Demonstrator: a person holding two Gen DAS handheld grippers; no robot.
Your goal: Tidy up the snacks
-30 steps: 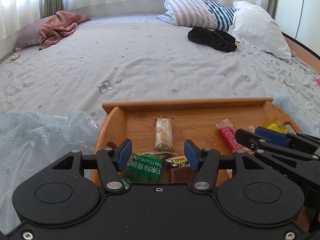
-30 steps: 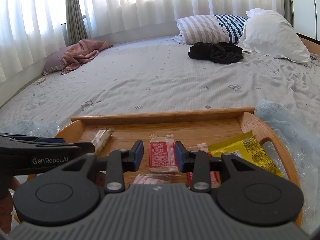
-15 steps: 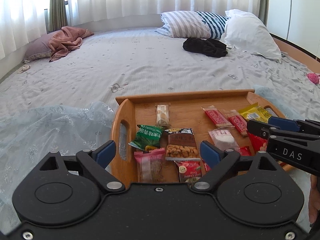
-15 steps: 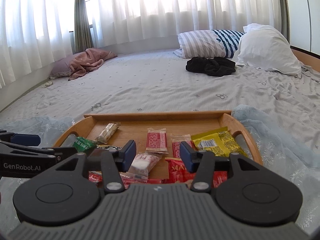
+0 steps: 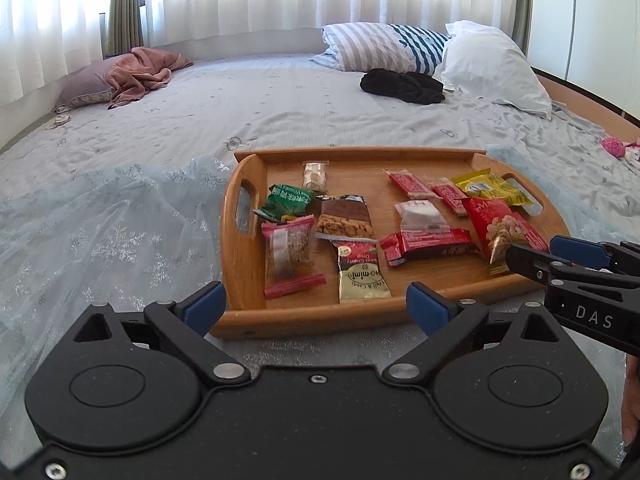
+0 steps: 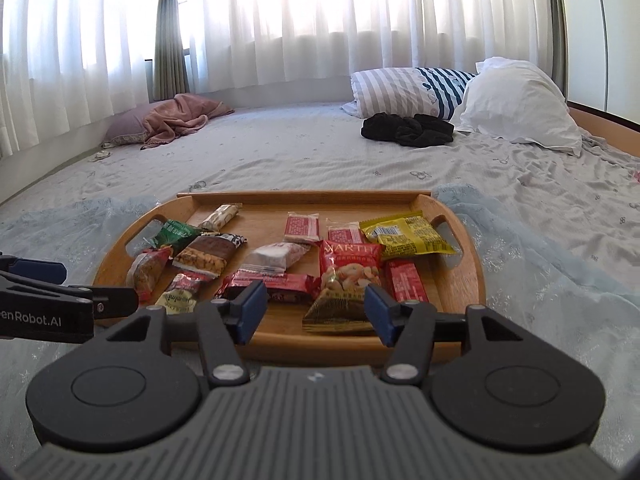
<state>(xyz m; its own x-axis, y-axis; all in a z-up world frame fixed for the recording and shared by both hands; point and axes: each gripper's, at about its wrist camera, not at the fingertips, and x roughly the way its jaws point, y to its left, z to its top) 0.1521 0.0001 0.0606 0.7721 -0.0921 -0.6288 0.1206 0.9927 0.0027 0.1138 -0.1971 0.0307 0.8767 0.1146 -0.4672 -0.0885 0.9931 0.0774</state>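
Note:
A wooden tray (image 5: 240,240) (image 6: 464,276) lies on the bed with several snack packets. They include a green packet (image 5: 289,199), a pink-ended packet (image 5: 289,249), a nut bar (image 5: 346,218), a red nut bag (image 5: 500,228) (image 6: 350,276) and a yellow packet (image 5: 492,189) (image 6: 406,234). My left gripper (image 5: 316,306) is open and empty, just short of the tray's near edge. My right gripper (image 6: 314,310) is open and empty above the near edge; it also shows in the left wrist view (image 5: 560,264).
A pale blue lace cloth (image 5: 100,232) lies under and around the tray. Farther up the bed are striped and white pillows (image 5: 492,64), black clothing (image 5: 402,86) and a pink blanket (image 5: 140,74). Curtains hang behind.
Both grippers have pulled back and risen from over the tray, so the whole tray now shows. Both jaws have opened wider.

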